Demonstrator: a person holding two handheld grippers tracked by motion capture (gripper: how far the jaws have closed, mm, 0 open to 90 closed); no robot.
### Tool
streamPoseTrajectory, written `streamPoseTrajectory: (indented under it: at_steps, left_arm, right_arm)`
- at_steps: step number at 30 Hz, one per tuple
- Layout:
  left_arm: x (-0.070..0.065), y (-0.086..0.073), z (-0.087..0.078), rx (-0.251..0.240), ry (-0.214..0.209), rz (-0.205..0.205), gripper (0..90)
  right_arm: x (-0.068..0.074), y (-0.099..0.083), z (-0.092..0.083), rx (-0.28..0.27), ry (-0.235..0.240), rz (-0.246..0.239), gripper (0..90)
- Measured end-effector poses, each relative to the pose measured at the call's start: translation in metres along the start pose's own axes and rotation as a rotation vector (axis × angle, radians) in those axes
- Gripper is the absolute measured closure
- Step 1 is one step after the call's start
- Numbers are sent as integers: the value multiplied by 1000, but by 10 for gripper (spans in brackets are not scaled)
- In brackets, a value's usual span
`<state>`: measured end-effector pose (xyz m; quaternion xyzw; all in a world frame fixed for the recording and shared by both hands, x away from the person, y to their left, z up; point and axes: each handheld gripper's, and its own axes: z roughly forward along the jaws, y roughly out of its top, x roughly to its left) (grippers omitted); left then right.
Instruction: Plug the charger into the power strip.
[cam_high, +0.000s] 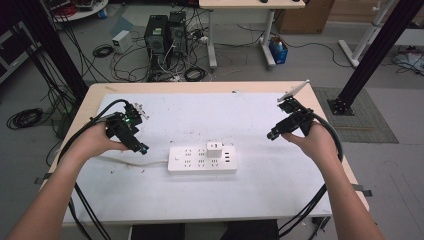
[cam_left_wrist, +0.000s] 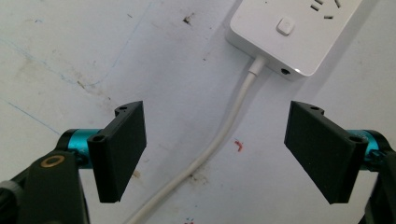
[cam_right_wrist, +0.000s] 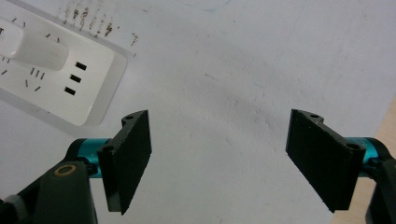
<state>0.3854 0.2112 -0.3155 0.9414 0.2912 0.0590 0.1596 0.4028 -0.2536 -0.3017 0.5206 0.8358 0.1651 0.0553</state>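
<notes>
At the left of the high view, the left hand (cam_high: 95, 140) holds the left gripper (cam_high: 142, 149) low over the white mat (cam_high: 280, 180), just beside the left end of the power strip (cam_high: 190, 161). In the left gripper view, its two black jaws stand wide apart with nothing between them except the mat and the white cord (cam_left_wrist: 219, 140). The cord leaves the near end of the strip (cam_left_wrist: 299, 35) and runs down between the jaws toward the bottom edge. A small red mark (cam_left_wrist: 238, 145) lies on the mat beside the cord.

The strip lies flat near the middle of the mat, long side across the table (cam_high: 95, 95). A white adapter (cam_high: 215, 149) is plugged in its upper row, right of centre.

At the right, the right hand (cam_high: 315, 140) holds the right gripper (cam_high: 272, 135) above the mat, well apart from the strip's right end. In the right gripper view its jaws are also wide apart and hold nothing; the strip (cam_right_wrist: 88, 98) with the adapter (cam_right_wrist: 35, 50) shows at the upper left, and the wooden table edge (cam_right_wrist: 385, 121) at the far right.
</notes>
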Motion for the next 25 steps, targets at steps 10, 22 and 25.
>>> streamPoseTrajectory:
  at_steps: [10, 22, 25]
  left_arm:
    - [-4, 5, -2, 19, 6, 27, 209]
    - [-4, 2, -4, 15, 8, 21, 209]
    - [-3, 2, -4, 9, 6, 21, 209]
  right_arm:
    - [-2, 0, 2, 15, -12, 1, 220]
    - [2, 3, 4, 22, -15, -14, 220]
    - [0, 3, 3, 10, -11, -13, 220]
